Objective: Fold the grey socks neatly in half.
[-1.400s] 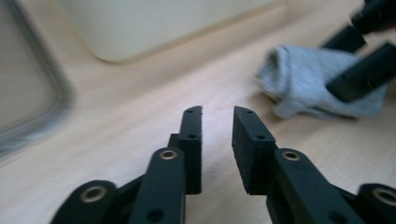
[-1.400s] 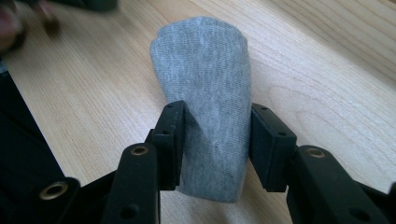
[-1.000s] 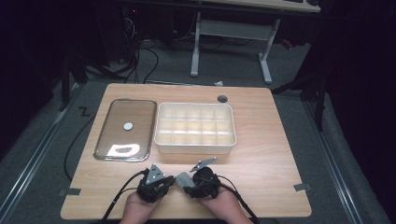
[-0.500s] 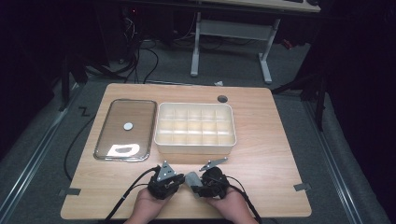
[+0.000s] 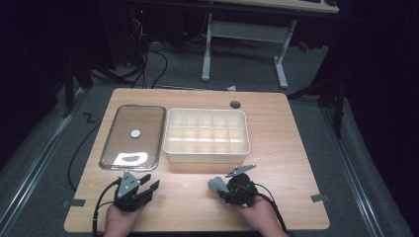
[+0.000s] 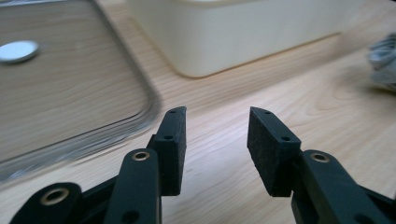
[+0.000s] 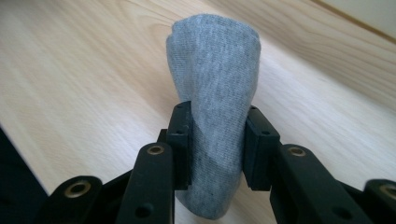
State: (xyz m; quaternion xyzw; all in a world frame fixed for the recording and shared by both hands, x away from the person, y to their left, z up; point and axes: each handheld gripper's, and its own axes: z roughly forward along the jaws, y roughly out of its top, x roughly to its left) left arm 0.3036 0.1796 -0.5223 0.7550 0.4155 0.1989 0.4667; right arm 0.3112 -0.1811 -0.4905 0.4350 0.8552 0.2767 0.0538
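- The table [image 5: 276, 128] is the largest thing: a rectangular top of light wood with fine straight grain and rounded corners.
- On it stands the cream plastic box [image 5: 206, 148], rectangular, with smooth matte walls and thin dividers that cut the inside into many small square compartments.
- Just beside the box, on its left in the high view, lies the clear lid [image 5: 132, 134], flat and glossy, with rounded corners and a raised rim; the wood grain shows through it, and a small round white disc [image 5: 135, 133] sits near its middle.
- The left gripper [image 5: 147, 183] is held low over the near edge of the table, in front of the lid. Its black jaws carry flat, slightly rough pads [image 6: 173, 144]. The jaws have just been opening and now stand moderately apart, with nothing between them, only bare wood.
- The right gripper [image 5: 215, 185] is held near the front edge, in front of the box and well apart from the left one. Its jaws have just been closing, and its pads press on both sides of the grey sock.
- The grey sock [image 7: 215, 126] is the smallest: a soft bundle of fine knitted fabric, with a rounded end that sticks out beyond the jaw tips, above the table in front of the box.
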